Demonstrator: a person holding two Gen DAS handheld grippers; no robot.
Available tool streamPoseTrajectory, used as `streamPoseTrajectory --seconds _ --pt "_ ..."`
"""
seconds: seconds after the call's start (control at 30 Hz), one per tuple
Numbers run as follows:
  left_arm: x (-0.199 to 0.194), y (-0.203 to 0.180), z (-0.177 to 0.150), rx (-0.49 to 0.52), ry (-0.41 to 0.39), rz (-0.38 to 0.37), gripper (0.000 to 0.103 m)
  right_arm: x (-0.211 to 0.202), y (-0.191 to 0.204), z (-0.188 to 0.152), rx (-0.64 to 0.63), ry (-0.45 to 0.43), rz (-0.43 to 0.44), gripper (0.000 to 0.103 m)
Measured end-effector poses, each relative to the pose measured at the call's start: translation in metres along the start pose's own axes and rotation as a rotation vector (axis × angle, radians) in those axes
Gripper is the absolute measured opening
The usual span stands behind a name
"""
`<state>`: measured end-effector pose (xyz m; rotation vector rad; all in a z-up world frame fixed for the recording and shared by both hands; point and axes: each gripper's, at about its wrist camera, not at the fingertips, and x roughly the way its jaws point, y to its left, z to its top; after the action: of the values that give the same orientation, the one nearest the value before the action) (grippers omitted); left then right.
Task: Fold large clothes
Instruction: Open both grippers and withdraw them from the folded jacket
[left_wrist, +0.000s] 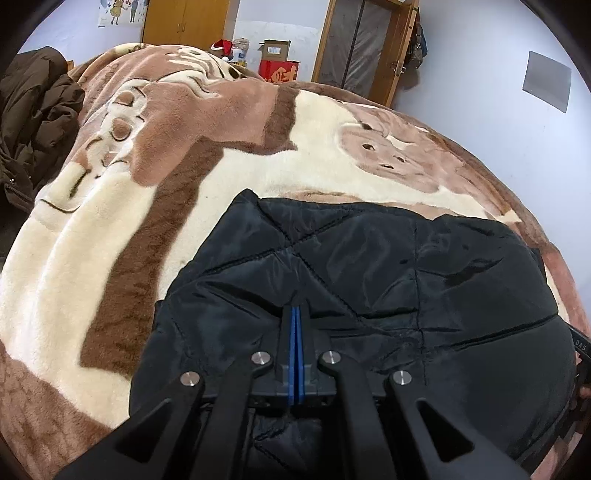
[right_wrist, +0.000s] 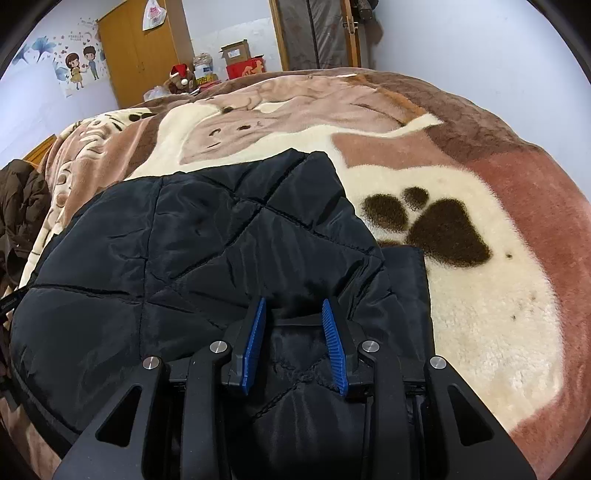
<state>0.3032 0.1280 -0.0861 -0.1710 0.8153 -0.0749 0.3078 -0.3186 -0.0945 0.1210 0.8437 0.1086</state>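
A black quilted jacket lies folded on a plush brown-and-cream blanket that covers the bed. My left gripper hovers over the jacket's near-left part, its blue pads pressed together with no cloth visible between them. In the right wrist view the same jacket fills the lower left. My right gripper has a thick bunch of the jacket's fabric between its blue pads, which stand apart around it. A flat black flap sticks out to the right under the folded part.
A dark brown coat is heaped at the bed's left side. Beyond the bed stand a wooden wardrobe, a red box with a cardboard box on it, and a door frame. The blanket shows a paw print at right.
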Motion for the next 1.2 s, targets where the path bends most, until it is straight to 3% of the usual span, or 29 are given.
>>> streamPoseTrajectory --seconds 0.83,1.0,1.2 --pt "0.007 -0.008 0.001 0.036 0.009 0.043 0.002 0.007 0.002 0.003 -0.007 0.015 -0.018 0.032" --pt "-0.021 0.003 0.013 -0.002 0.007 0.004 0.002 -0.024 -0.004 0.018 0.036 0.018 0.014 0.034" --pt "-0.072 0.025 0.006 -0.028 -0.035 -0.019 0.003 -0.071 -0.014 0.005 0.046 -0.021 0.032 0.041"
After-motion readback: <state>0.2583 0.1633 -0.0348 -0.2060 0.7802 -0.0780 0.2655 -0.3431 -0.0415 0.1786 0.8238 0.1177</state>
